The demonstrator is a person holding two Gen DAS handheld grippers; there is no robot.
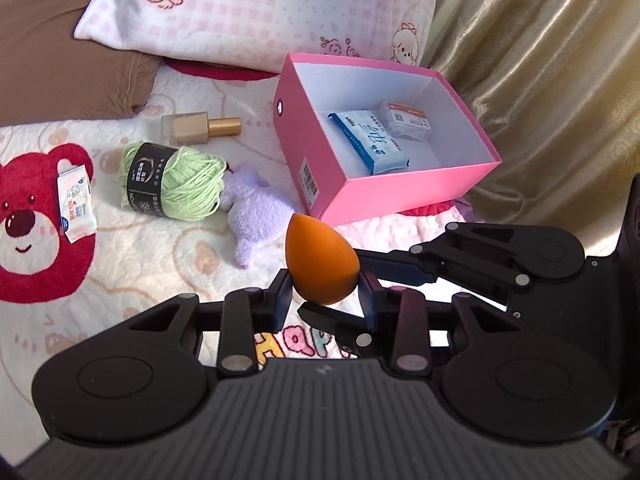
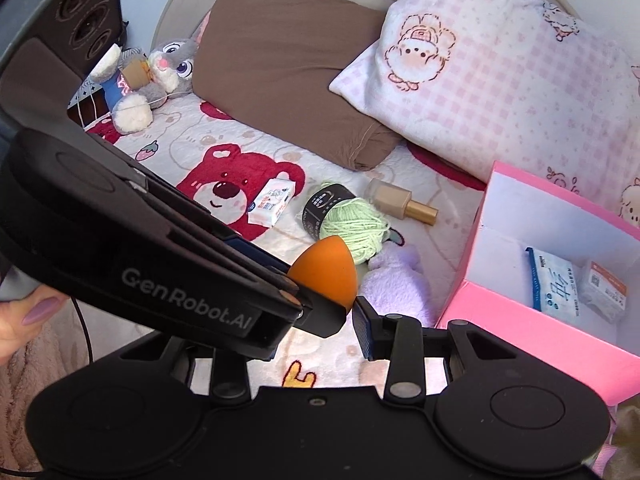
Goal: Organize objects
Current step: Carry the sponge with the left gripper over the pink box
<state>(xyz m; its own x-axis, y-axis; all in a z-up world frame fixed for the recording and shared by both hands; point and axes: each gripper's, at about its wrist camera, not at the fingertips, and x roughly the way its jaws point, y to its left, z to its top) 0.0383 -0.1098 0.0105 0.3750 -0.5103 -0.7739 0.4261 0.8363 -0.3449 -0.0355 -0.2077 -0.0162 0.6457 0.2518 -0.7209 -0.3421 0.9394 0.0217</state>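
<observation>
Sponge egg (image 1: pixel 322 260) aloft above the bed's (image 1: pixel 132 264) near edge, just short of the pink box (image 1: pixel 404 196).
You're carrying something light, soft and springy, so squeeze gently at its fat lower half; the narrow tip would likely slip. Your left tongs (image 1: pixel 325 294) are nearly closed, pads pressing both flanks of the egg. Your right tongs (image 2: pixel 348 314) are drawn in too and cross the left pair at the egg; one pad touches it, but I cannot tell whether they truly grip.

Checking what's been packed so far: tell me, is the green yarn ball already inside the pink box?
No, the green yarn ball lies on the blanket outside the pink box.
</observation>
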